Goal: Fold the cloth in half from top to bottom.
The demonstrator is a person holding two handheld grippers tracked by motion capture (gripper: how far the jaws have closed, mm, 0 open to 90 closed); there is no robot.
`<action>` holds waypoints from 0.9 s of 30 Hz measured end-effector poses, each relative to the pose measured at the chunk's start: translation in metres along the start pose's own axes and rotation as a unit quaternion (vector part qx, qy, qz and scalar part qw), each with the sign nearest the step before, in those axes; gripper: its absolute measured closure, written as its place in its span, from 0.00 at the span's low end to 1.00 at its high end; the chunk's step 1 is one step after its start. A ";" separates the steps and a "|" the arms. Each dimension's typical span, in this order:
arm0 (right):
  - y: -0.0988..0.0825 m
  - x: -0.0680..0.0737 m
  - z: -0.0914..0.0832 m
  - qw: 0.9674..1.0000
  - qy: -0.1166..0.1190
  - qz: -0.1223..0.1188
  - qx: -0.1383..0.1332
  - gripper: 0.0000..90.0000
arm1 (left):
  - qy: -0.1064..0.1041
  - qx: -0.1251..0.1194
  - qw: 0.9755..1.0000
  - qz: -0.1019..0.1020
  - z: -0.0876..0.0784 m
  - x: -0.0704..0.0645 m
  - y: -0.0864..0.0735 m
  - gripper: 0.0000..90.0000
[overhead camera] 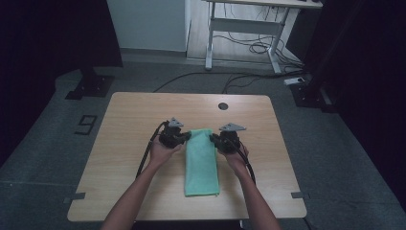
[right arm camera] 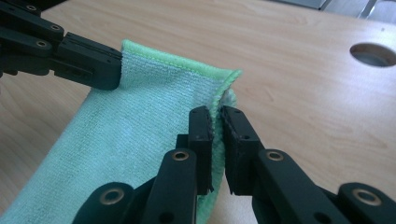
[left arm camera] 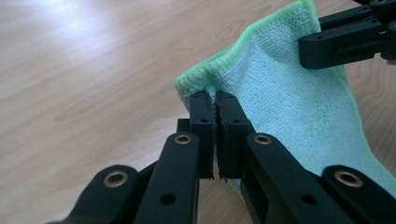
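On the wooden table the green towel lies folded lengthwise in the middle. Your left gripper pinches its far left corner, and your right gripper pinches the far right corner. Lift both corners evenly, and keep the far edge taut.

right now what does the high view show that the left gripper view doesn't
The high view alone gives the whole table, the round hole near its far edge, the person's forearms, the full length of the green towel and the floor with its cables. The left gripper view alone gives the close detail: the left tongs pinched shut on the towel's stitched corner. Both show the towel held at its far end by the left tongs and the right tongs.
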State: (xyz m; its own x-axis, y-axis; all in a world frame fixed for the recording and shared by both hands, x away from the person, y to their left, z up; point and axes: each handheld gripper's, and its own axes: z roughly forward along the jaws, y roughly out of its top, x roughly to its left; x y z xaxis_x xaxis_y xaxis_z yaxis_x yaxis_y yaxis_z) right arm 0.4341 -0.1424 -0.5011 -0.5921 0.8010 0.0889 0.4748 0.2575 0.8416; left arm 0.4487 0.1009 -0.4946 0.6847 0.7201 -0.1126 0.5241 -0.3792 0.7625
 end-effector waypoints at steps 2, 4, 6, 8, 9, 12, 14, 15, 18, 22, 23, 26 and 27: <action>-0.002 0.000 0.000 1.000 -0.001 -0.001 0.003 0.91 | -0.001 -0.003 1.000 0.001 0.000 0.000 0.001 0.96; 0.000 -0.001 -0.001 1.000 -0.002 -0.001 -0.002 0.91 | 0.001 -0.006 1.000 0.004 -0.002 -0.001 0.004 0.96; 0.002 -0.002 -0.003 1.000 -0.005 -0.005 -0.008 0.91 | 0.003 -0.011 1.000 0.010 -0.004 -0.001 0.010 0.96; 0.008 -0.003 -0.006 1.000 -0.006 -0.006 -0.012 0.91 | 0.005 -0.018 1.000 0.018 -0.008 0.000 0.020 0.96; 0.012 -0.004 -0.009 1.000 -0.007 -0.006 -0.019 0.91 | 0.006 -0.026 0.999 0.022 -0.011 0.000 0.025 0.96; 0.024 -0.003 -0.019 0.999 -0.013 -0.010 -0.045 0.91 | 0.008 -0.053 0.998 0.031 -0.022 -0.002 0.034 0.96; 0.026 -0.002 -0.025 0.998 -0.013 -0.015 -0.061 0.91 | 0.011 -0.056 0.997 0.043 -0.025 -0.005 0.032 0.96; 0.024 -0.001 -0.026 0.998 -0.013 -0.019 -0.061 0.91 | 0.010 -0.057 0.997 0.045 -0.024 -0.006 0.029 0.96; 0.015 0.000 -0.022 0.998 -0.015 -0.027 -0.047 0.91 | 0.011 -0.050 0.997 0.052 -0.019 -0.009 0.020 0.96; 0.007 0.002 -0.021 0.999 -0.018 -0.030 -0.041 0.91 | 0.015 -0.053 0.996 0.065 -0.018 -0.015 0.013 0.96; 0.006 0.002 -0.022 0.999 -0.016 -0.028 -0.044 0.91 | 0.016 -0.057 0.996 0.069 -0.019 -0.016 0.013 0.96; 0.005 0.002 -0.030 0.998 -0.011 -0.023 -0.059 0.91 | 0.007 -0.076 0.994 0.080 -0.028 -0.021 0.014 0.96; 0.004 0.002 -0.032 0.998 -0.009 -0.022 -0.063 0.91 | 0.005 -0.078 0.993 0.086 -0.030 -0.023 0.014 0.96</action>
State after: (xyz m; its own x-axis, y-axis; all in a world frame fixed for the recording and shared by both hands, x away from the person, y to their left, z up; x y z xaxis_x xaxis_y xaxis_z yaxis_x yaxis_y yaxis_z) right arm 0.4137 -0.1569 -0.4802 -0.5978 0.8006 0.0409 0.3619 0.2240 0.9049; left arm 0.4252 0.0963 -0.4619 0.7511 0.6594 0.0335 0.3145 -0.4020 0.8599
